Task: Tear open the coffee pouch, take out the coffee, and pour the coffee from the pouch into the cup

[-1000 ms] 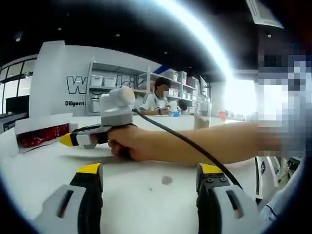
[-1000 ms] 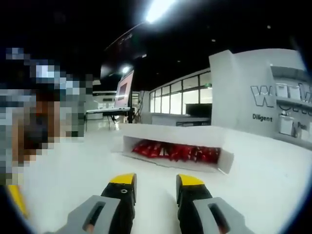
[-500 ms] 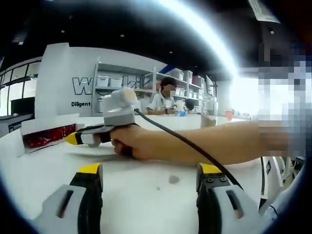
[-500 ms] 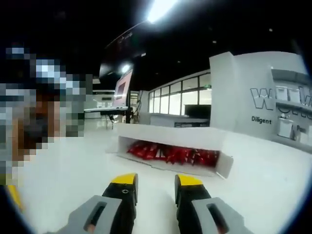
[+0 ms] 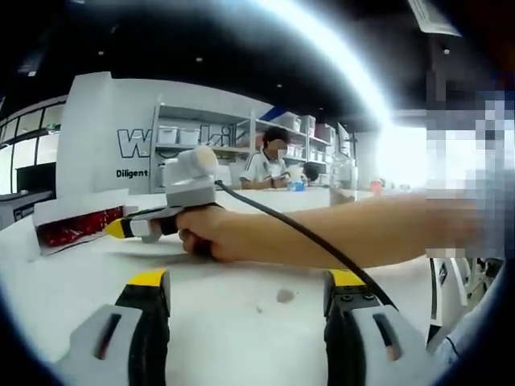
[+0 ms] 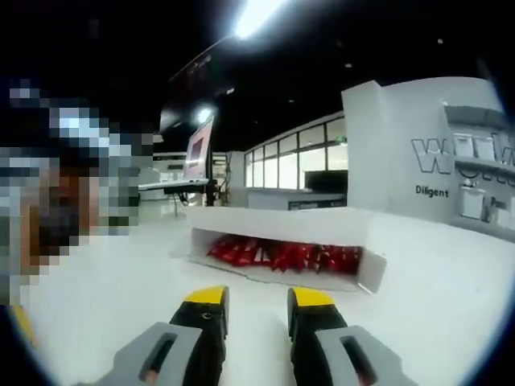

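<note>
A white cardboard box point(image 6: 283, 241) lies on its side on the white table, its open face showing several red coffee pouches point(image 6: 278, 256). My right gripper point(image 6: 257, 299) points at it from a short way off, jaws open with a narrow gap and nothing between them. In the left gripper view the right gripper point(image 5: 133, 227), held in a person's hand point(image 5: 211, 235), aims left toward the same box point(image 5: 71, 215). My left gripper point(image 5: 248, 291) hovers low over the table point(image 5: 241, 338), jaws wide open and empty. A clear container point(image 5: 333, 183) stands far back on the table.
A black cable point(image 5: 298, 233) runs from the right gripper along the person's forearm point(image 5: 354, 233). A small grey spot point(image 5: 283, 296) marks the table. A person point(image 5: 261, 165) sits at the back before shelves with bins. A yellow tip point(image 6: 20, 331) shows at the right gripper view's left edge.
Both views have drifted a little; the box sits slightly closer in the right gripper view. The right jaws' gap looks a touch narrower. Nothing was taken hold of.
</note>
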The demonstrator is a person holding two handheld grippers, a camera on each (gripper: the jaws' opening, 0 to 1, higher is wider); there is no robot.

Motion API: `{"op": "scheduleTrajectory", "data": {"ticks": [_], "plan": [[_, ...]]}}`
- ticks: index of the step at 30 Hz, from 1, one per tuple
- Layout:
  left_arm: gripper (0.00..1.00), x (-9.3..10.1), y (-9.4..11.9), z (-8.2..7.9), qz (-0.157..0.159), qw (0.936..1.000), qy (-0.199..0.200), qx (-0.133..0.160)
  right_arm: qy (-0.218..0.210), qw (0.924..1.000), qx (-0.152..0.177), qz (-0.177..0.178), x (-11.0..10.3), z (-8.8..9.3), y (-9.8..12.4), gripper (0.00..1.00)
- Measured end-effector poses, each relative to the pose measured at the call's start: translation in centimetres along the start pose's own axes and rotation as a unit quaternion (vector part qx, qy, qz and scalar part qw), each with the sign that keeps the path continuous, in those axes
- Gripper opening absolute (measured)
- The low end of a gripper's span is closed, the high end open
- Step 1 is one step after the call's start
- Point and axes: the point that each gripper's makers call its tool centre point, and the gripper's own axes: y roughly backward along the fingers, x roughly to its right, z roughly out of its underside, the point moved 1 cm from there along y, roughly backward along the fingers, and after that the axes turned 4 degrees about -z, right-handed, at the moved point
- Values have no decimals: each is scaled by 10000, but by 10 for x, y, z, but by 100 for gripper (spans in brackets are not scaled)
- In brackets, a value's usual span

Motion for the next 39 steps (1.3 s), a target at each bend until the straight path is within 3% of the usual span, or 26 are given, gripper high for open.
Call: {"op": "scheduleTrajectory", "data": {"ticks": [39], "plan": [[79,1,-2,2,40,9999,-104,-87,81,9999,80,3,11,-5,-11,29]]}}
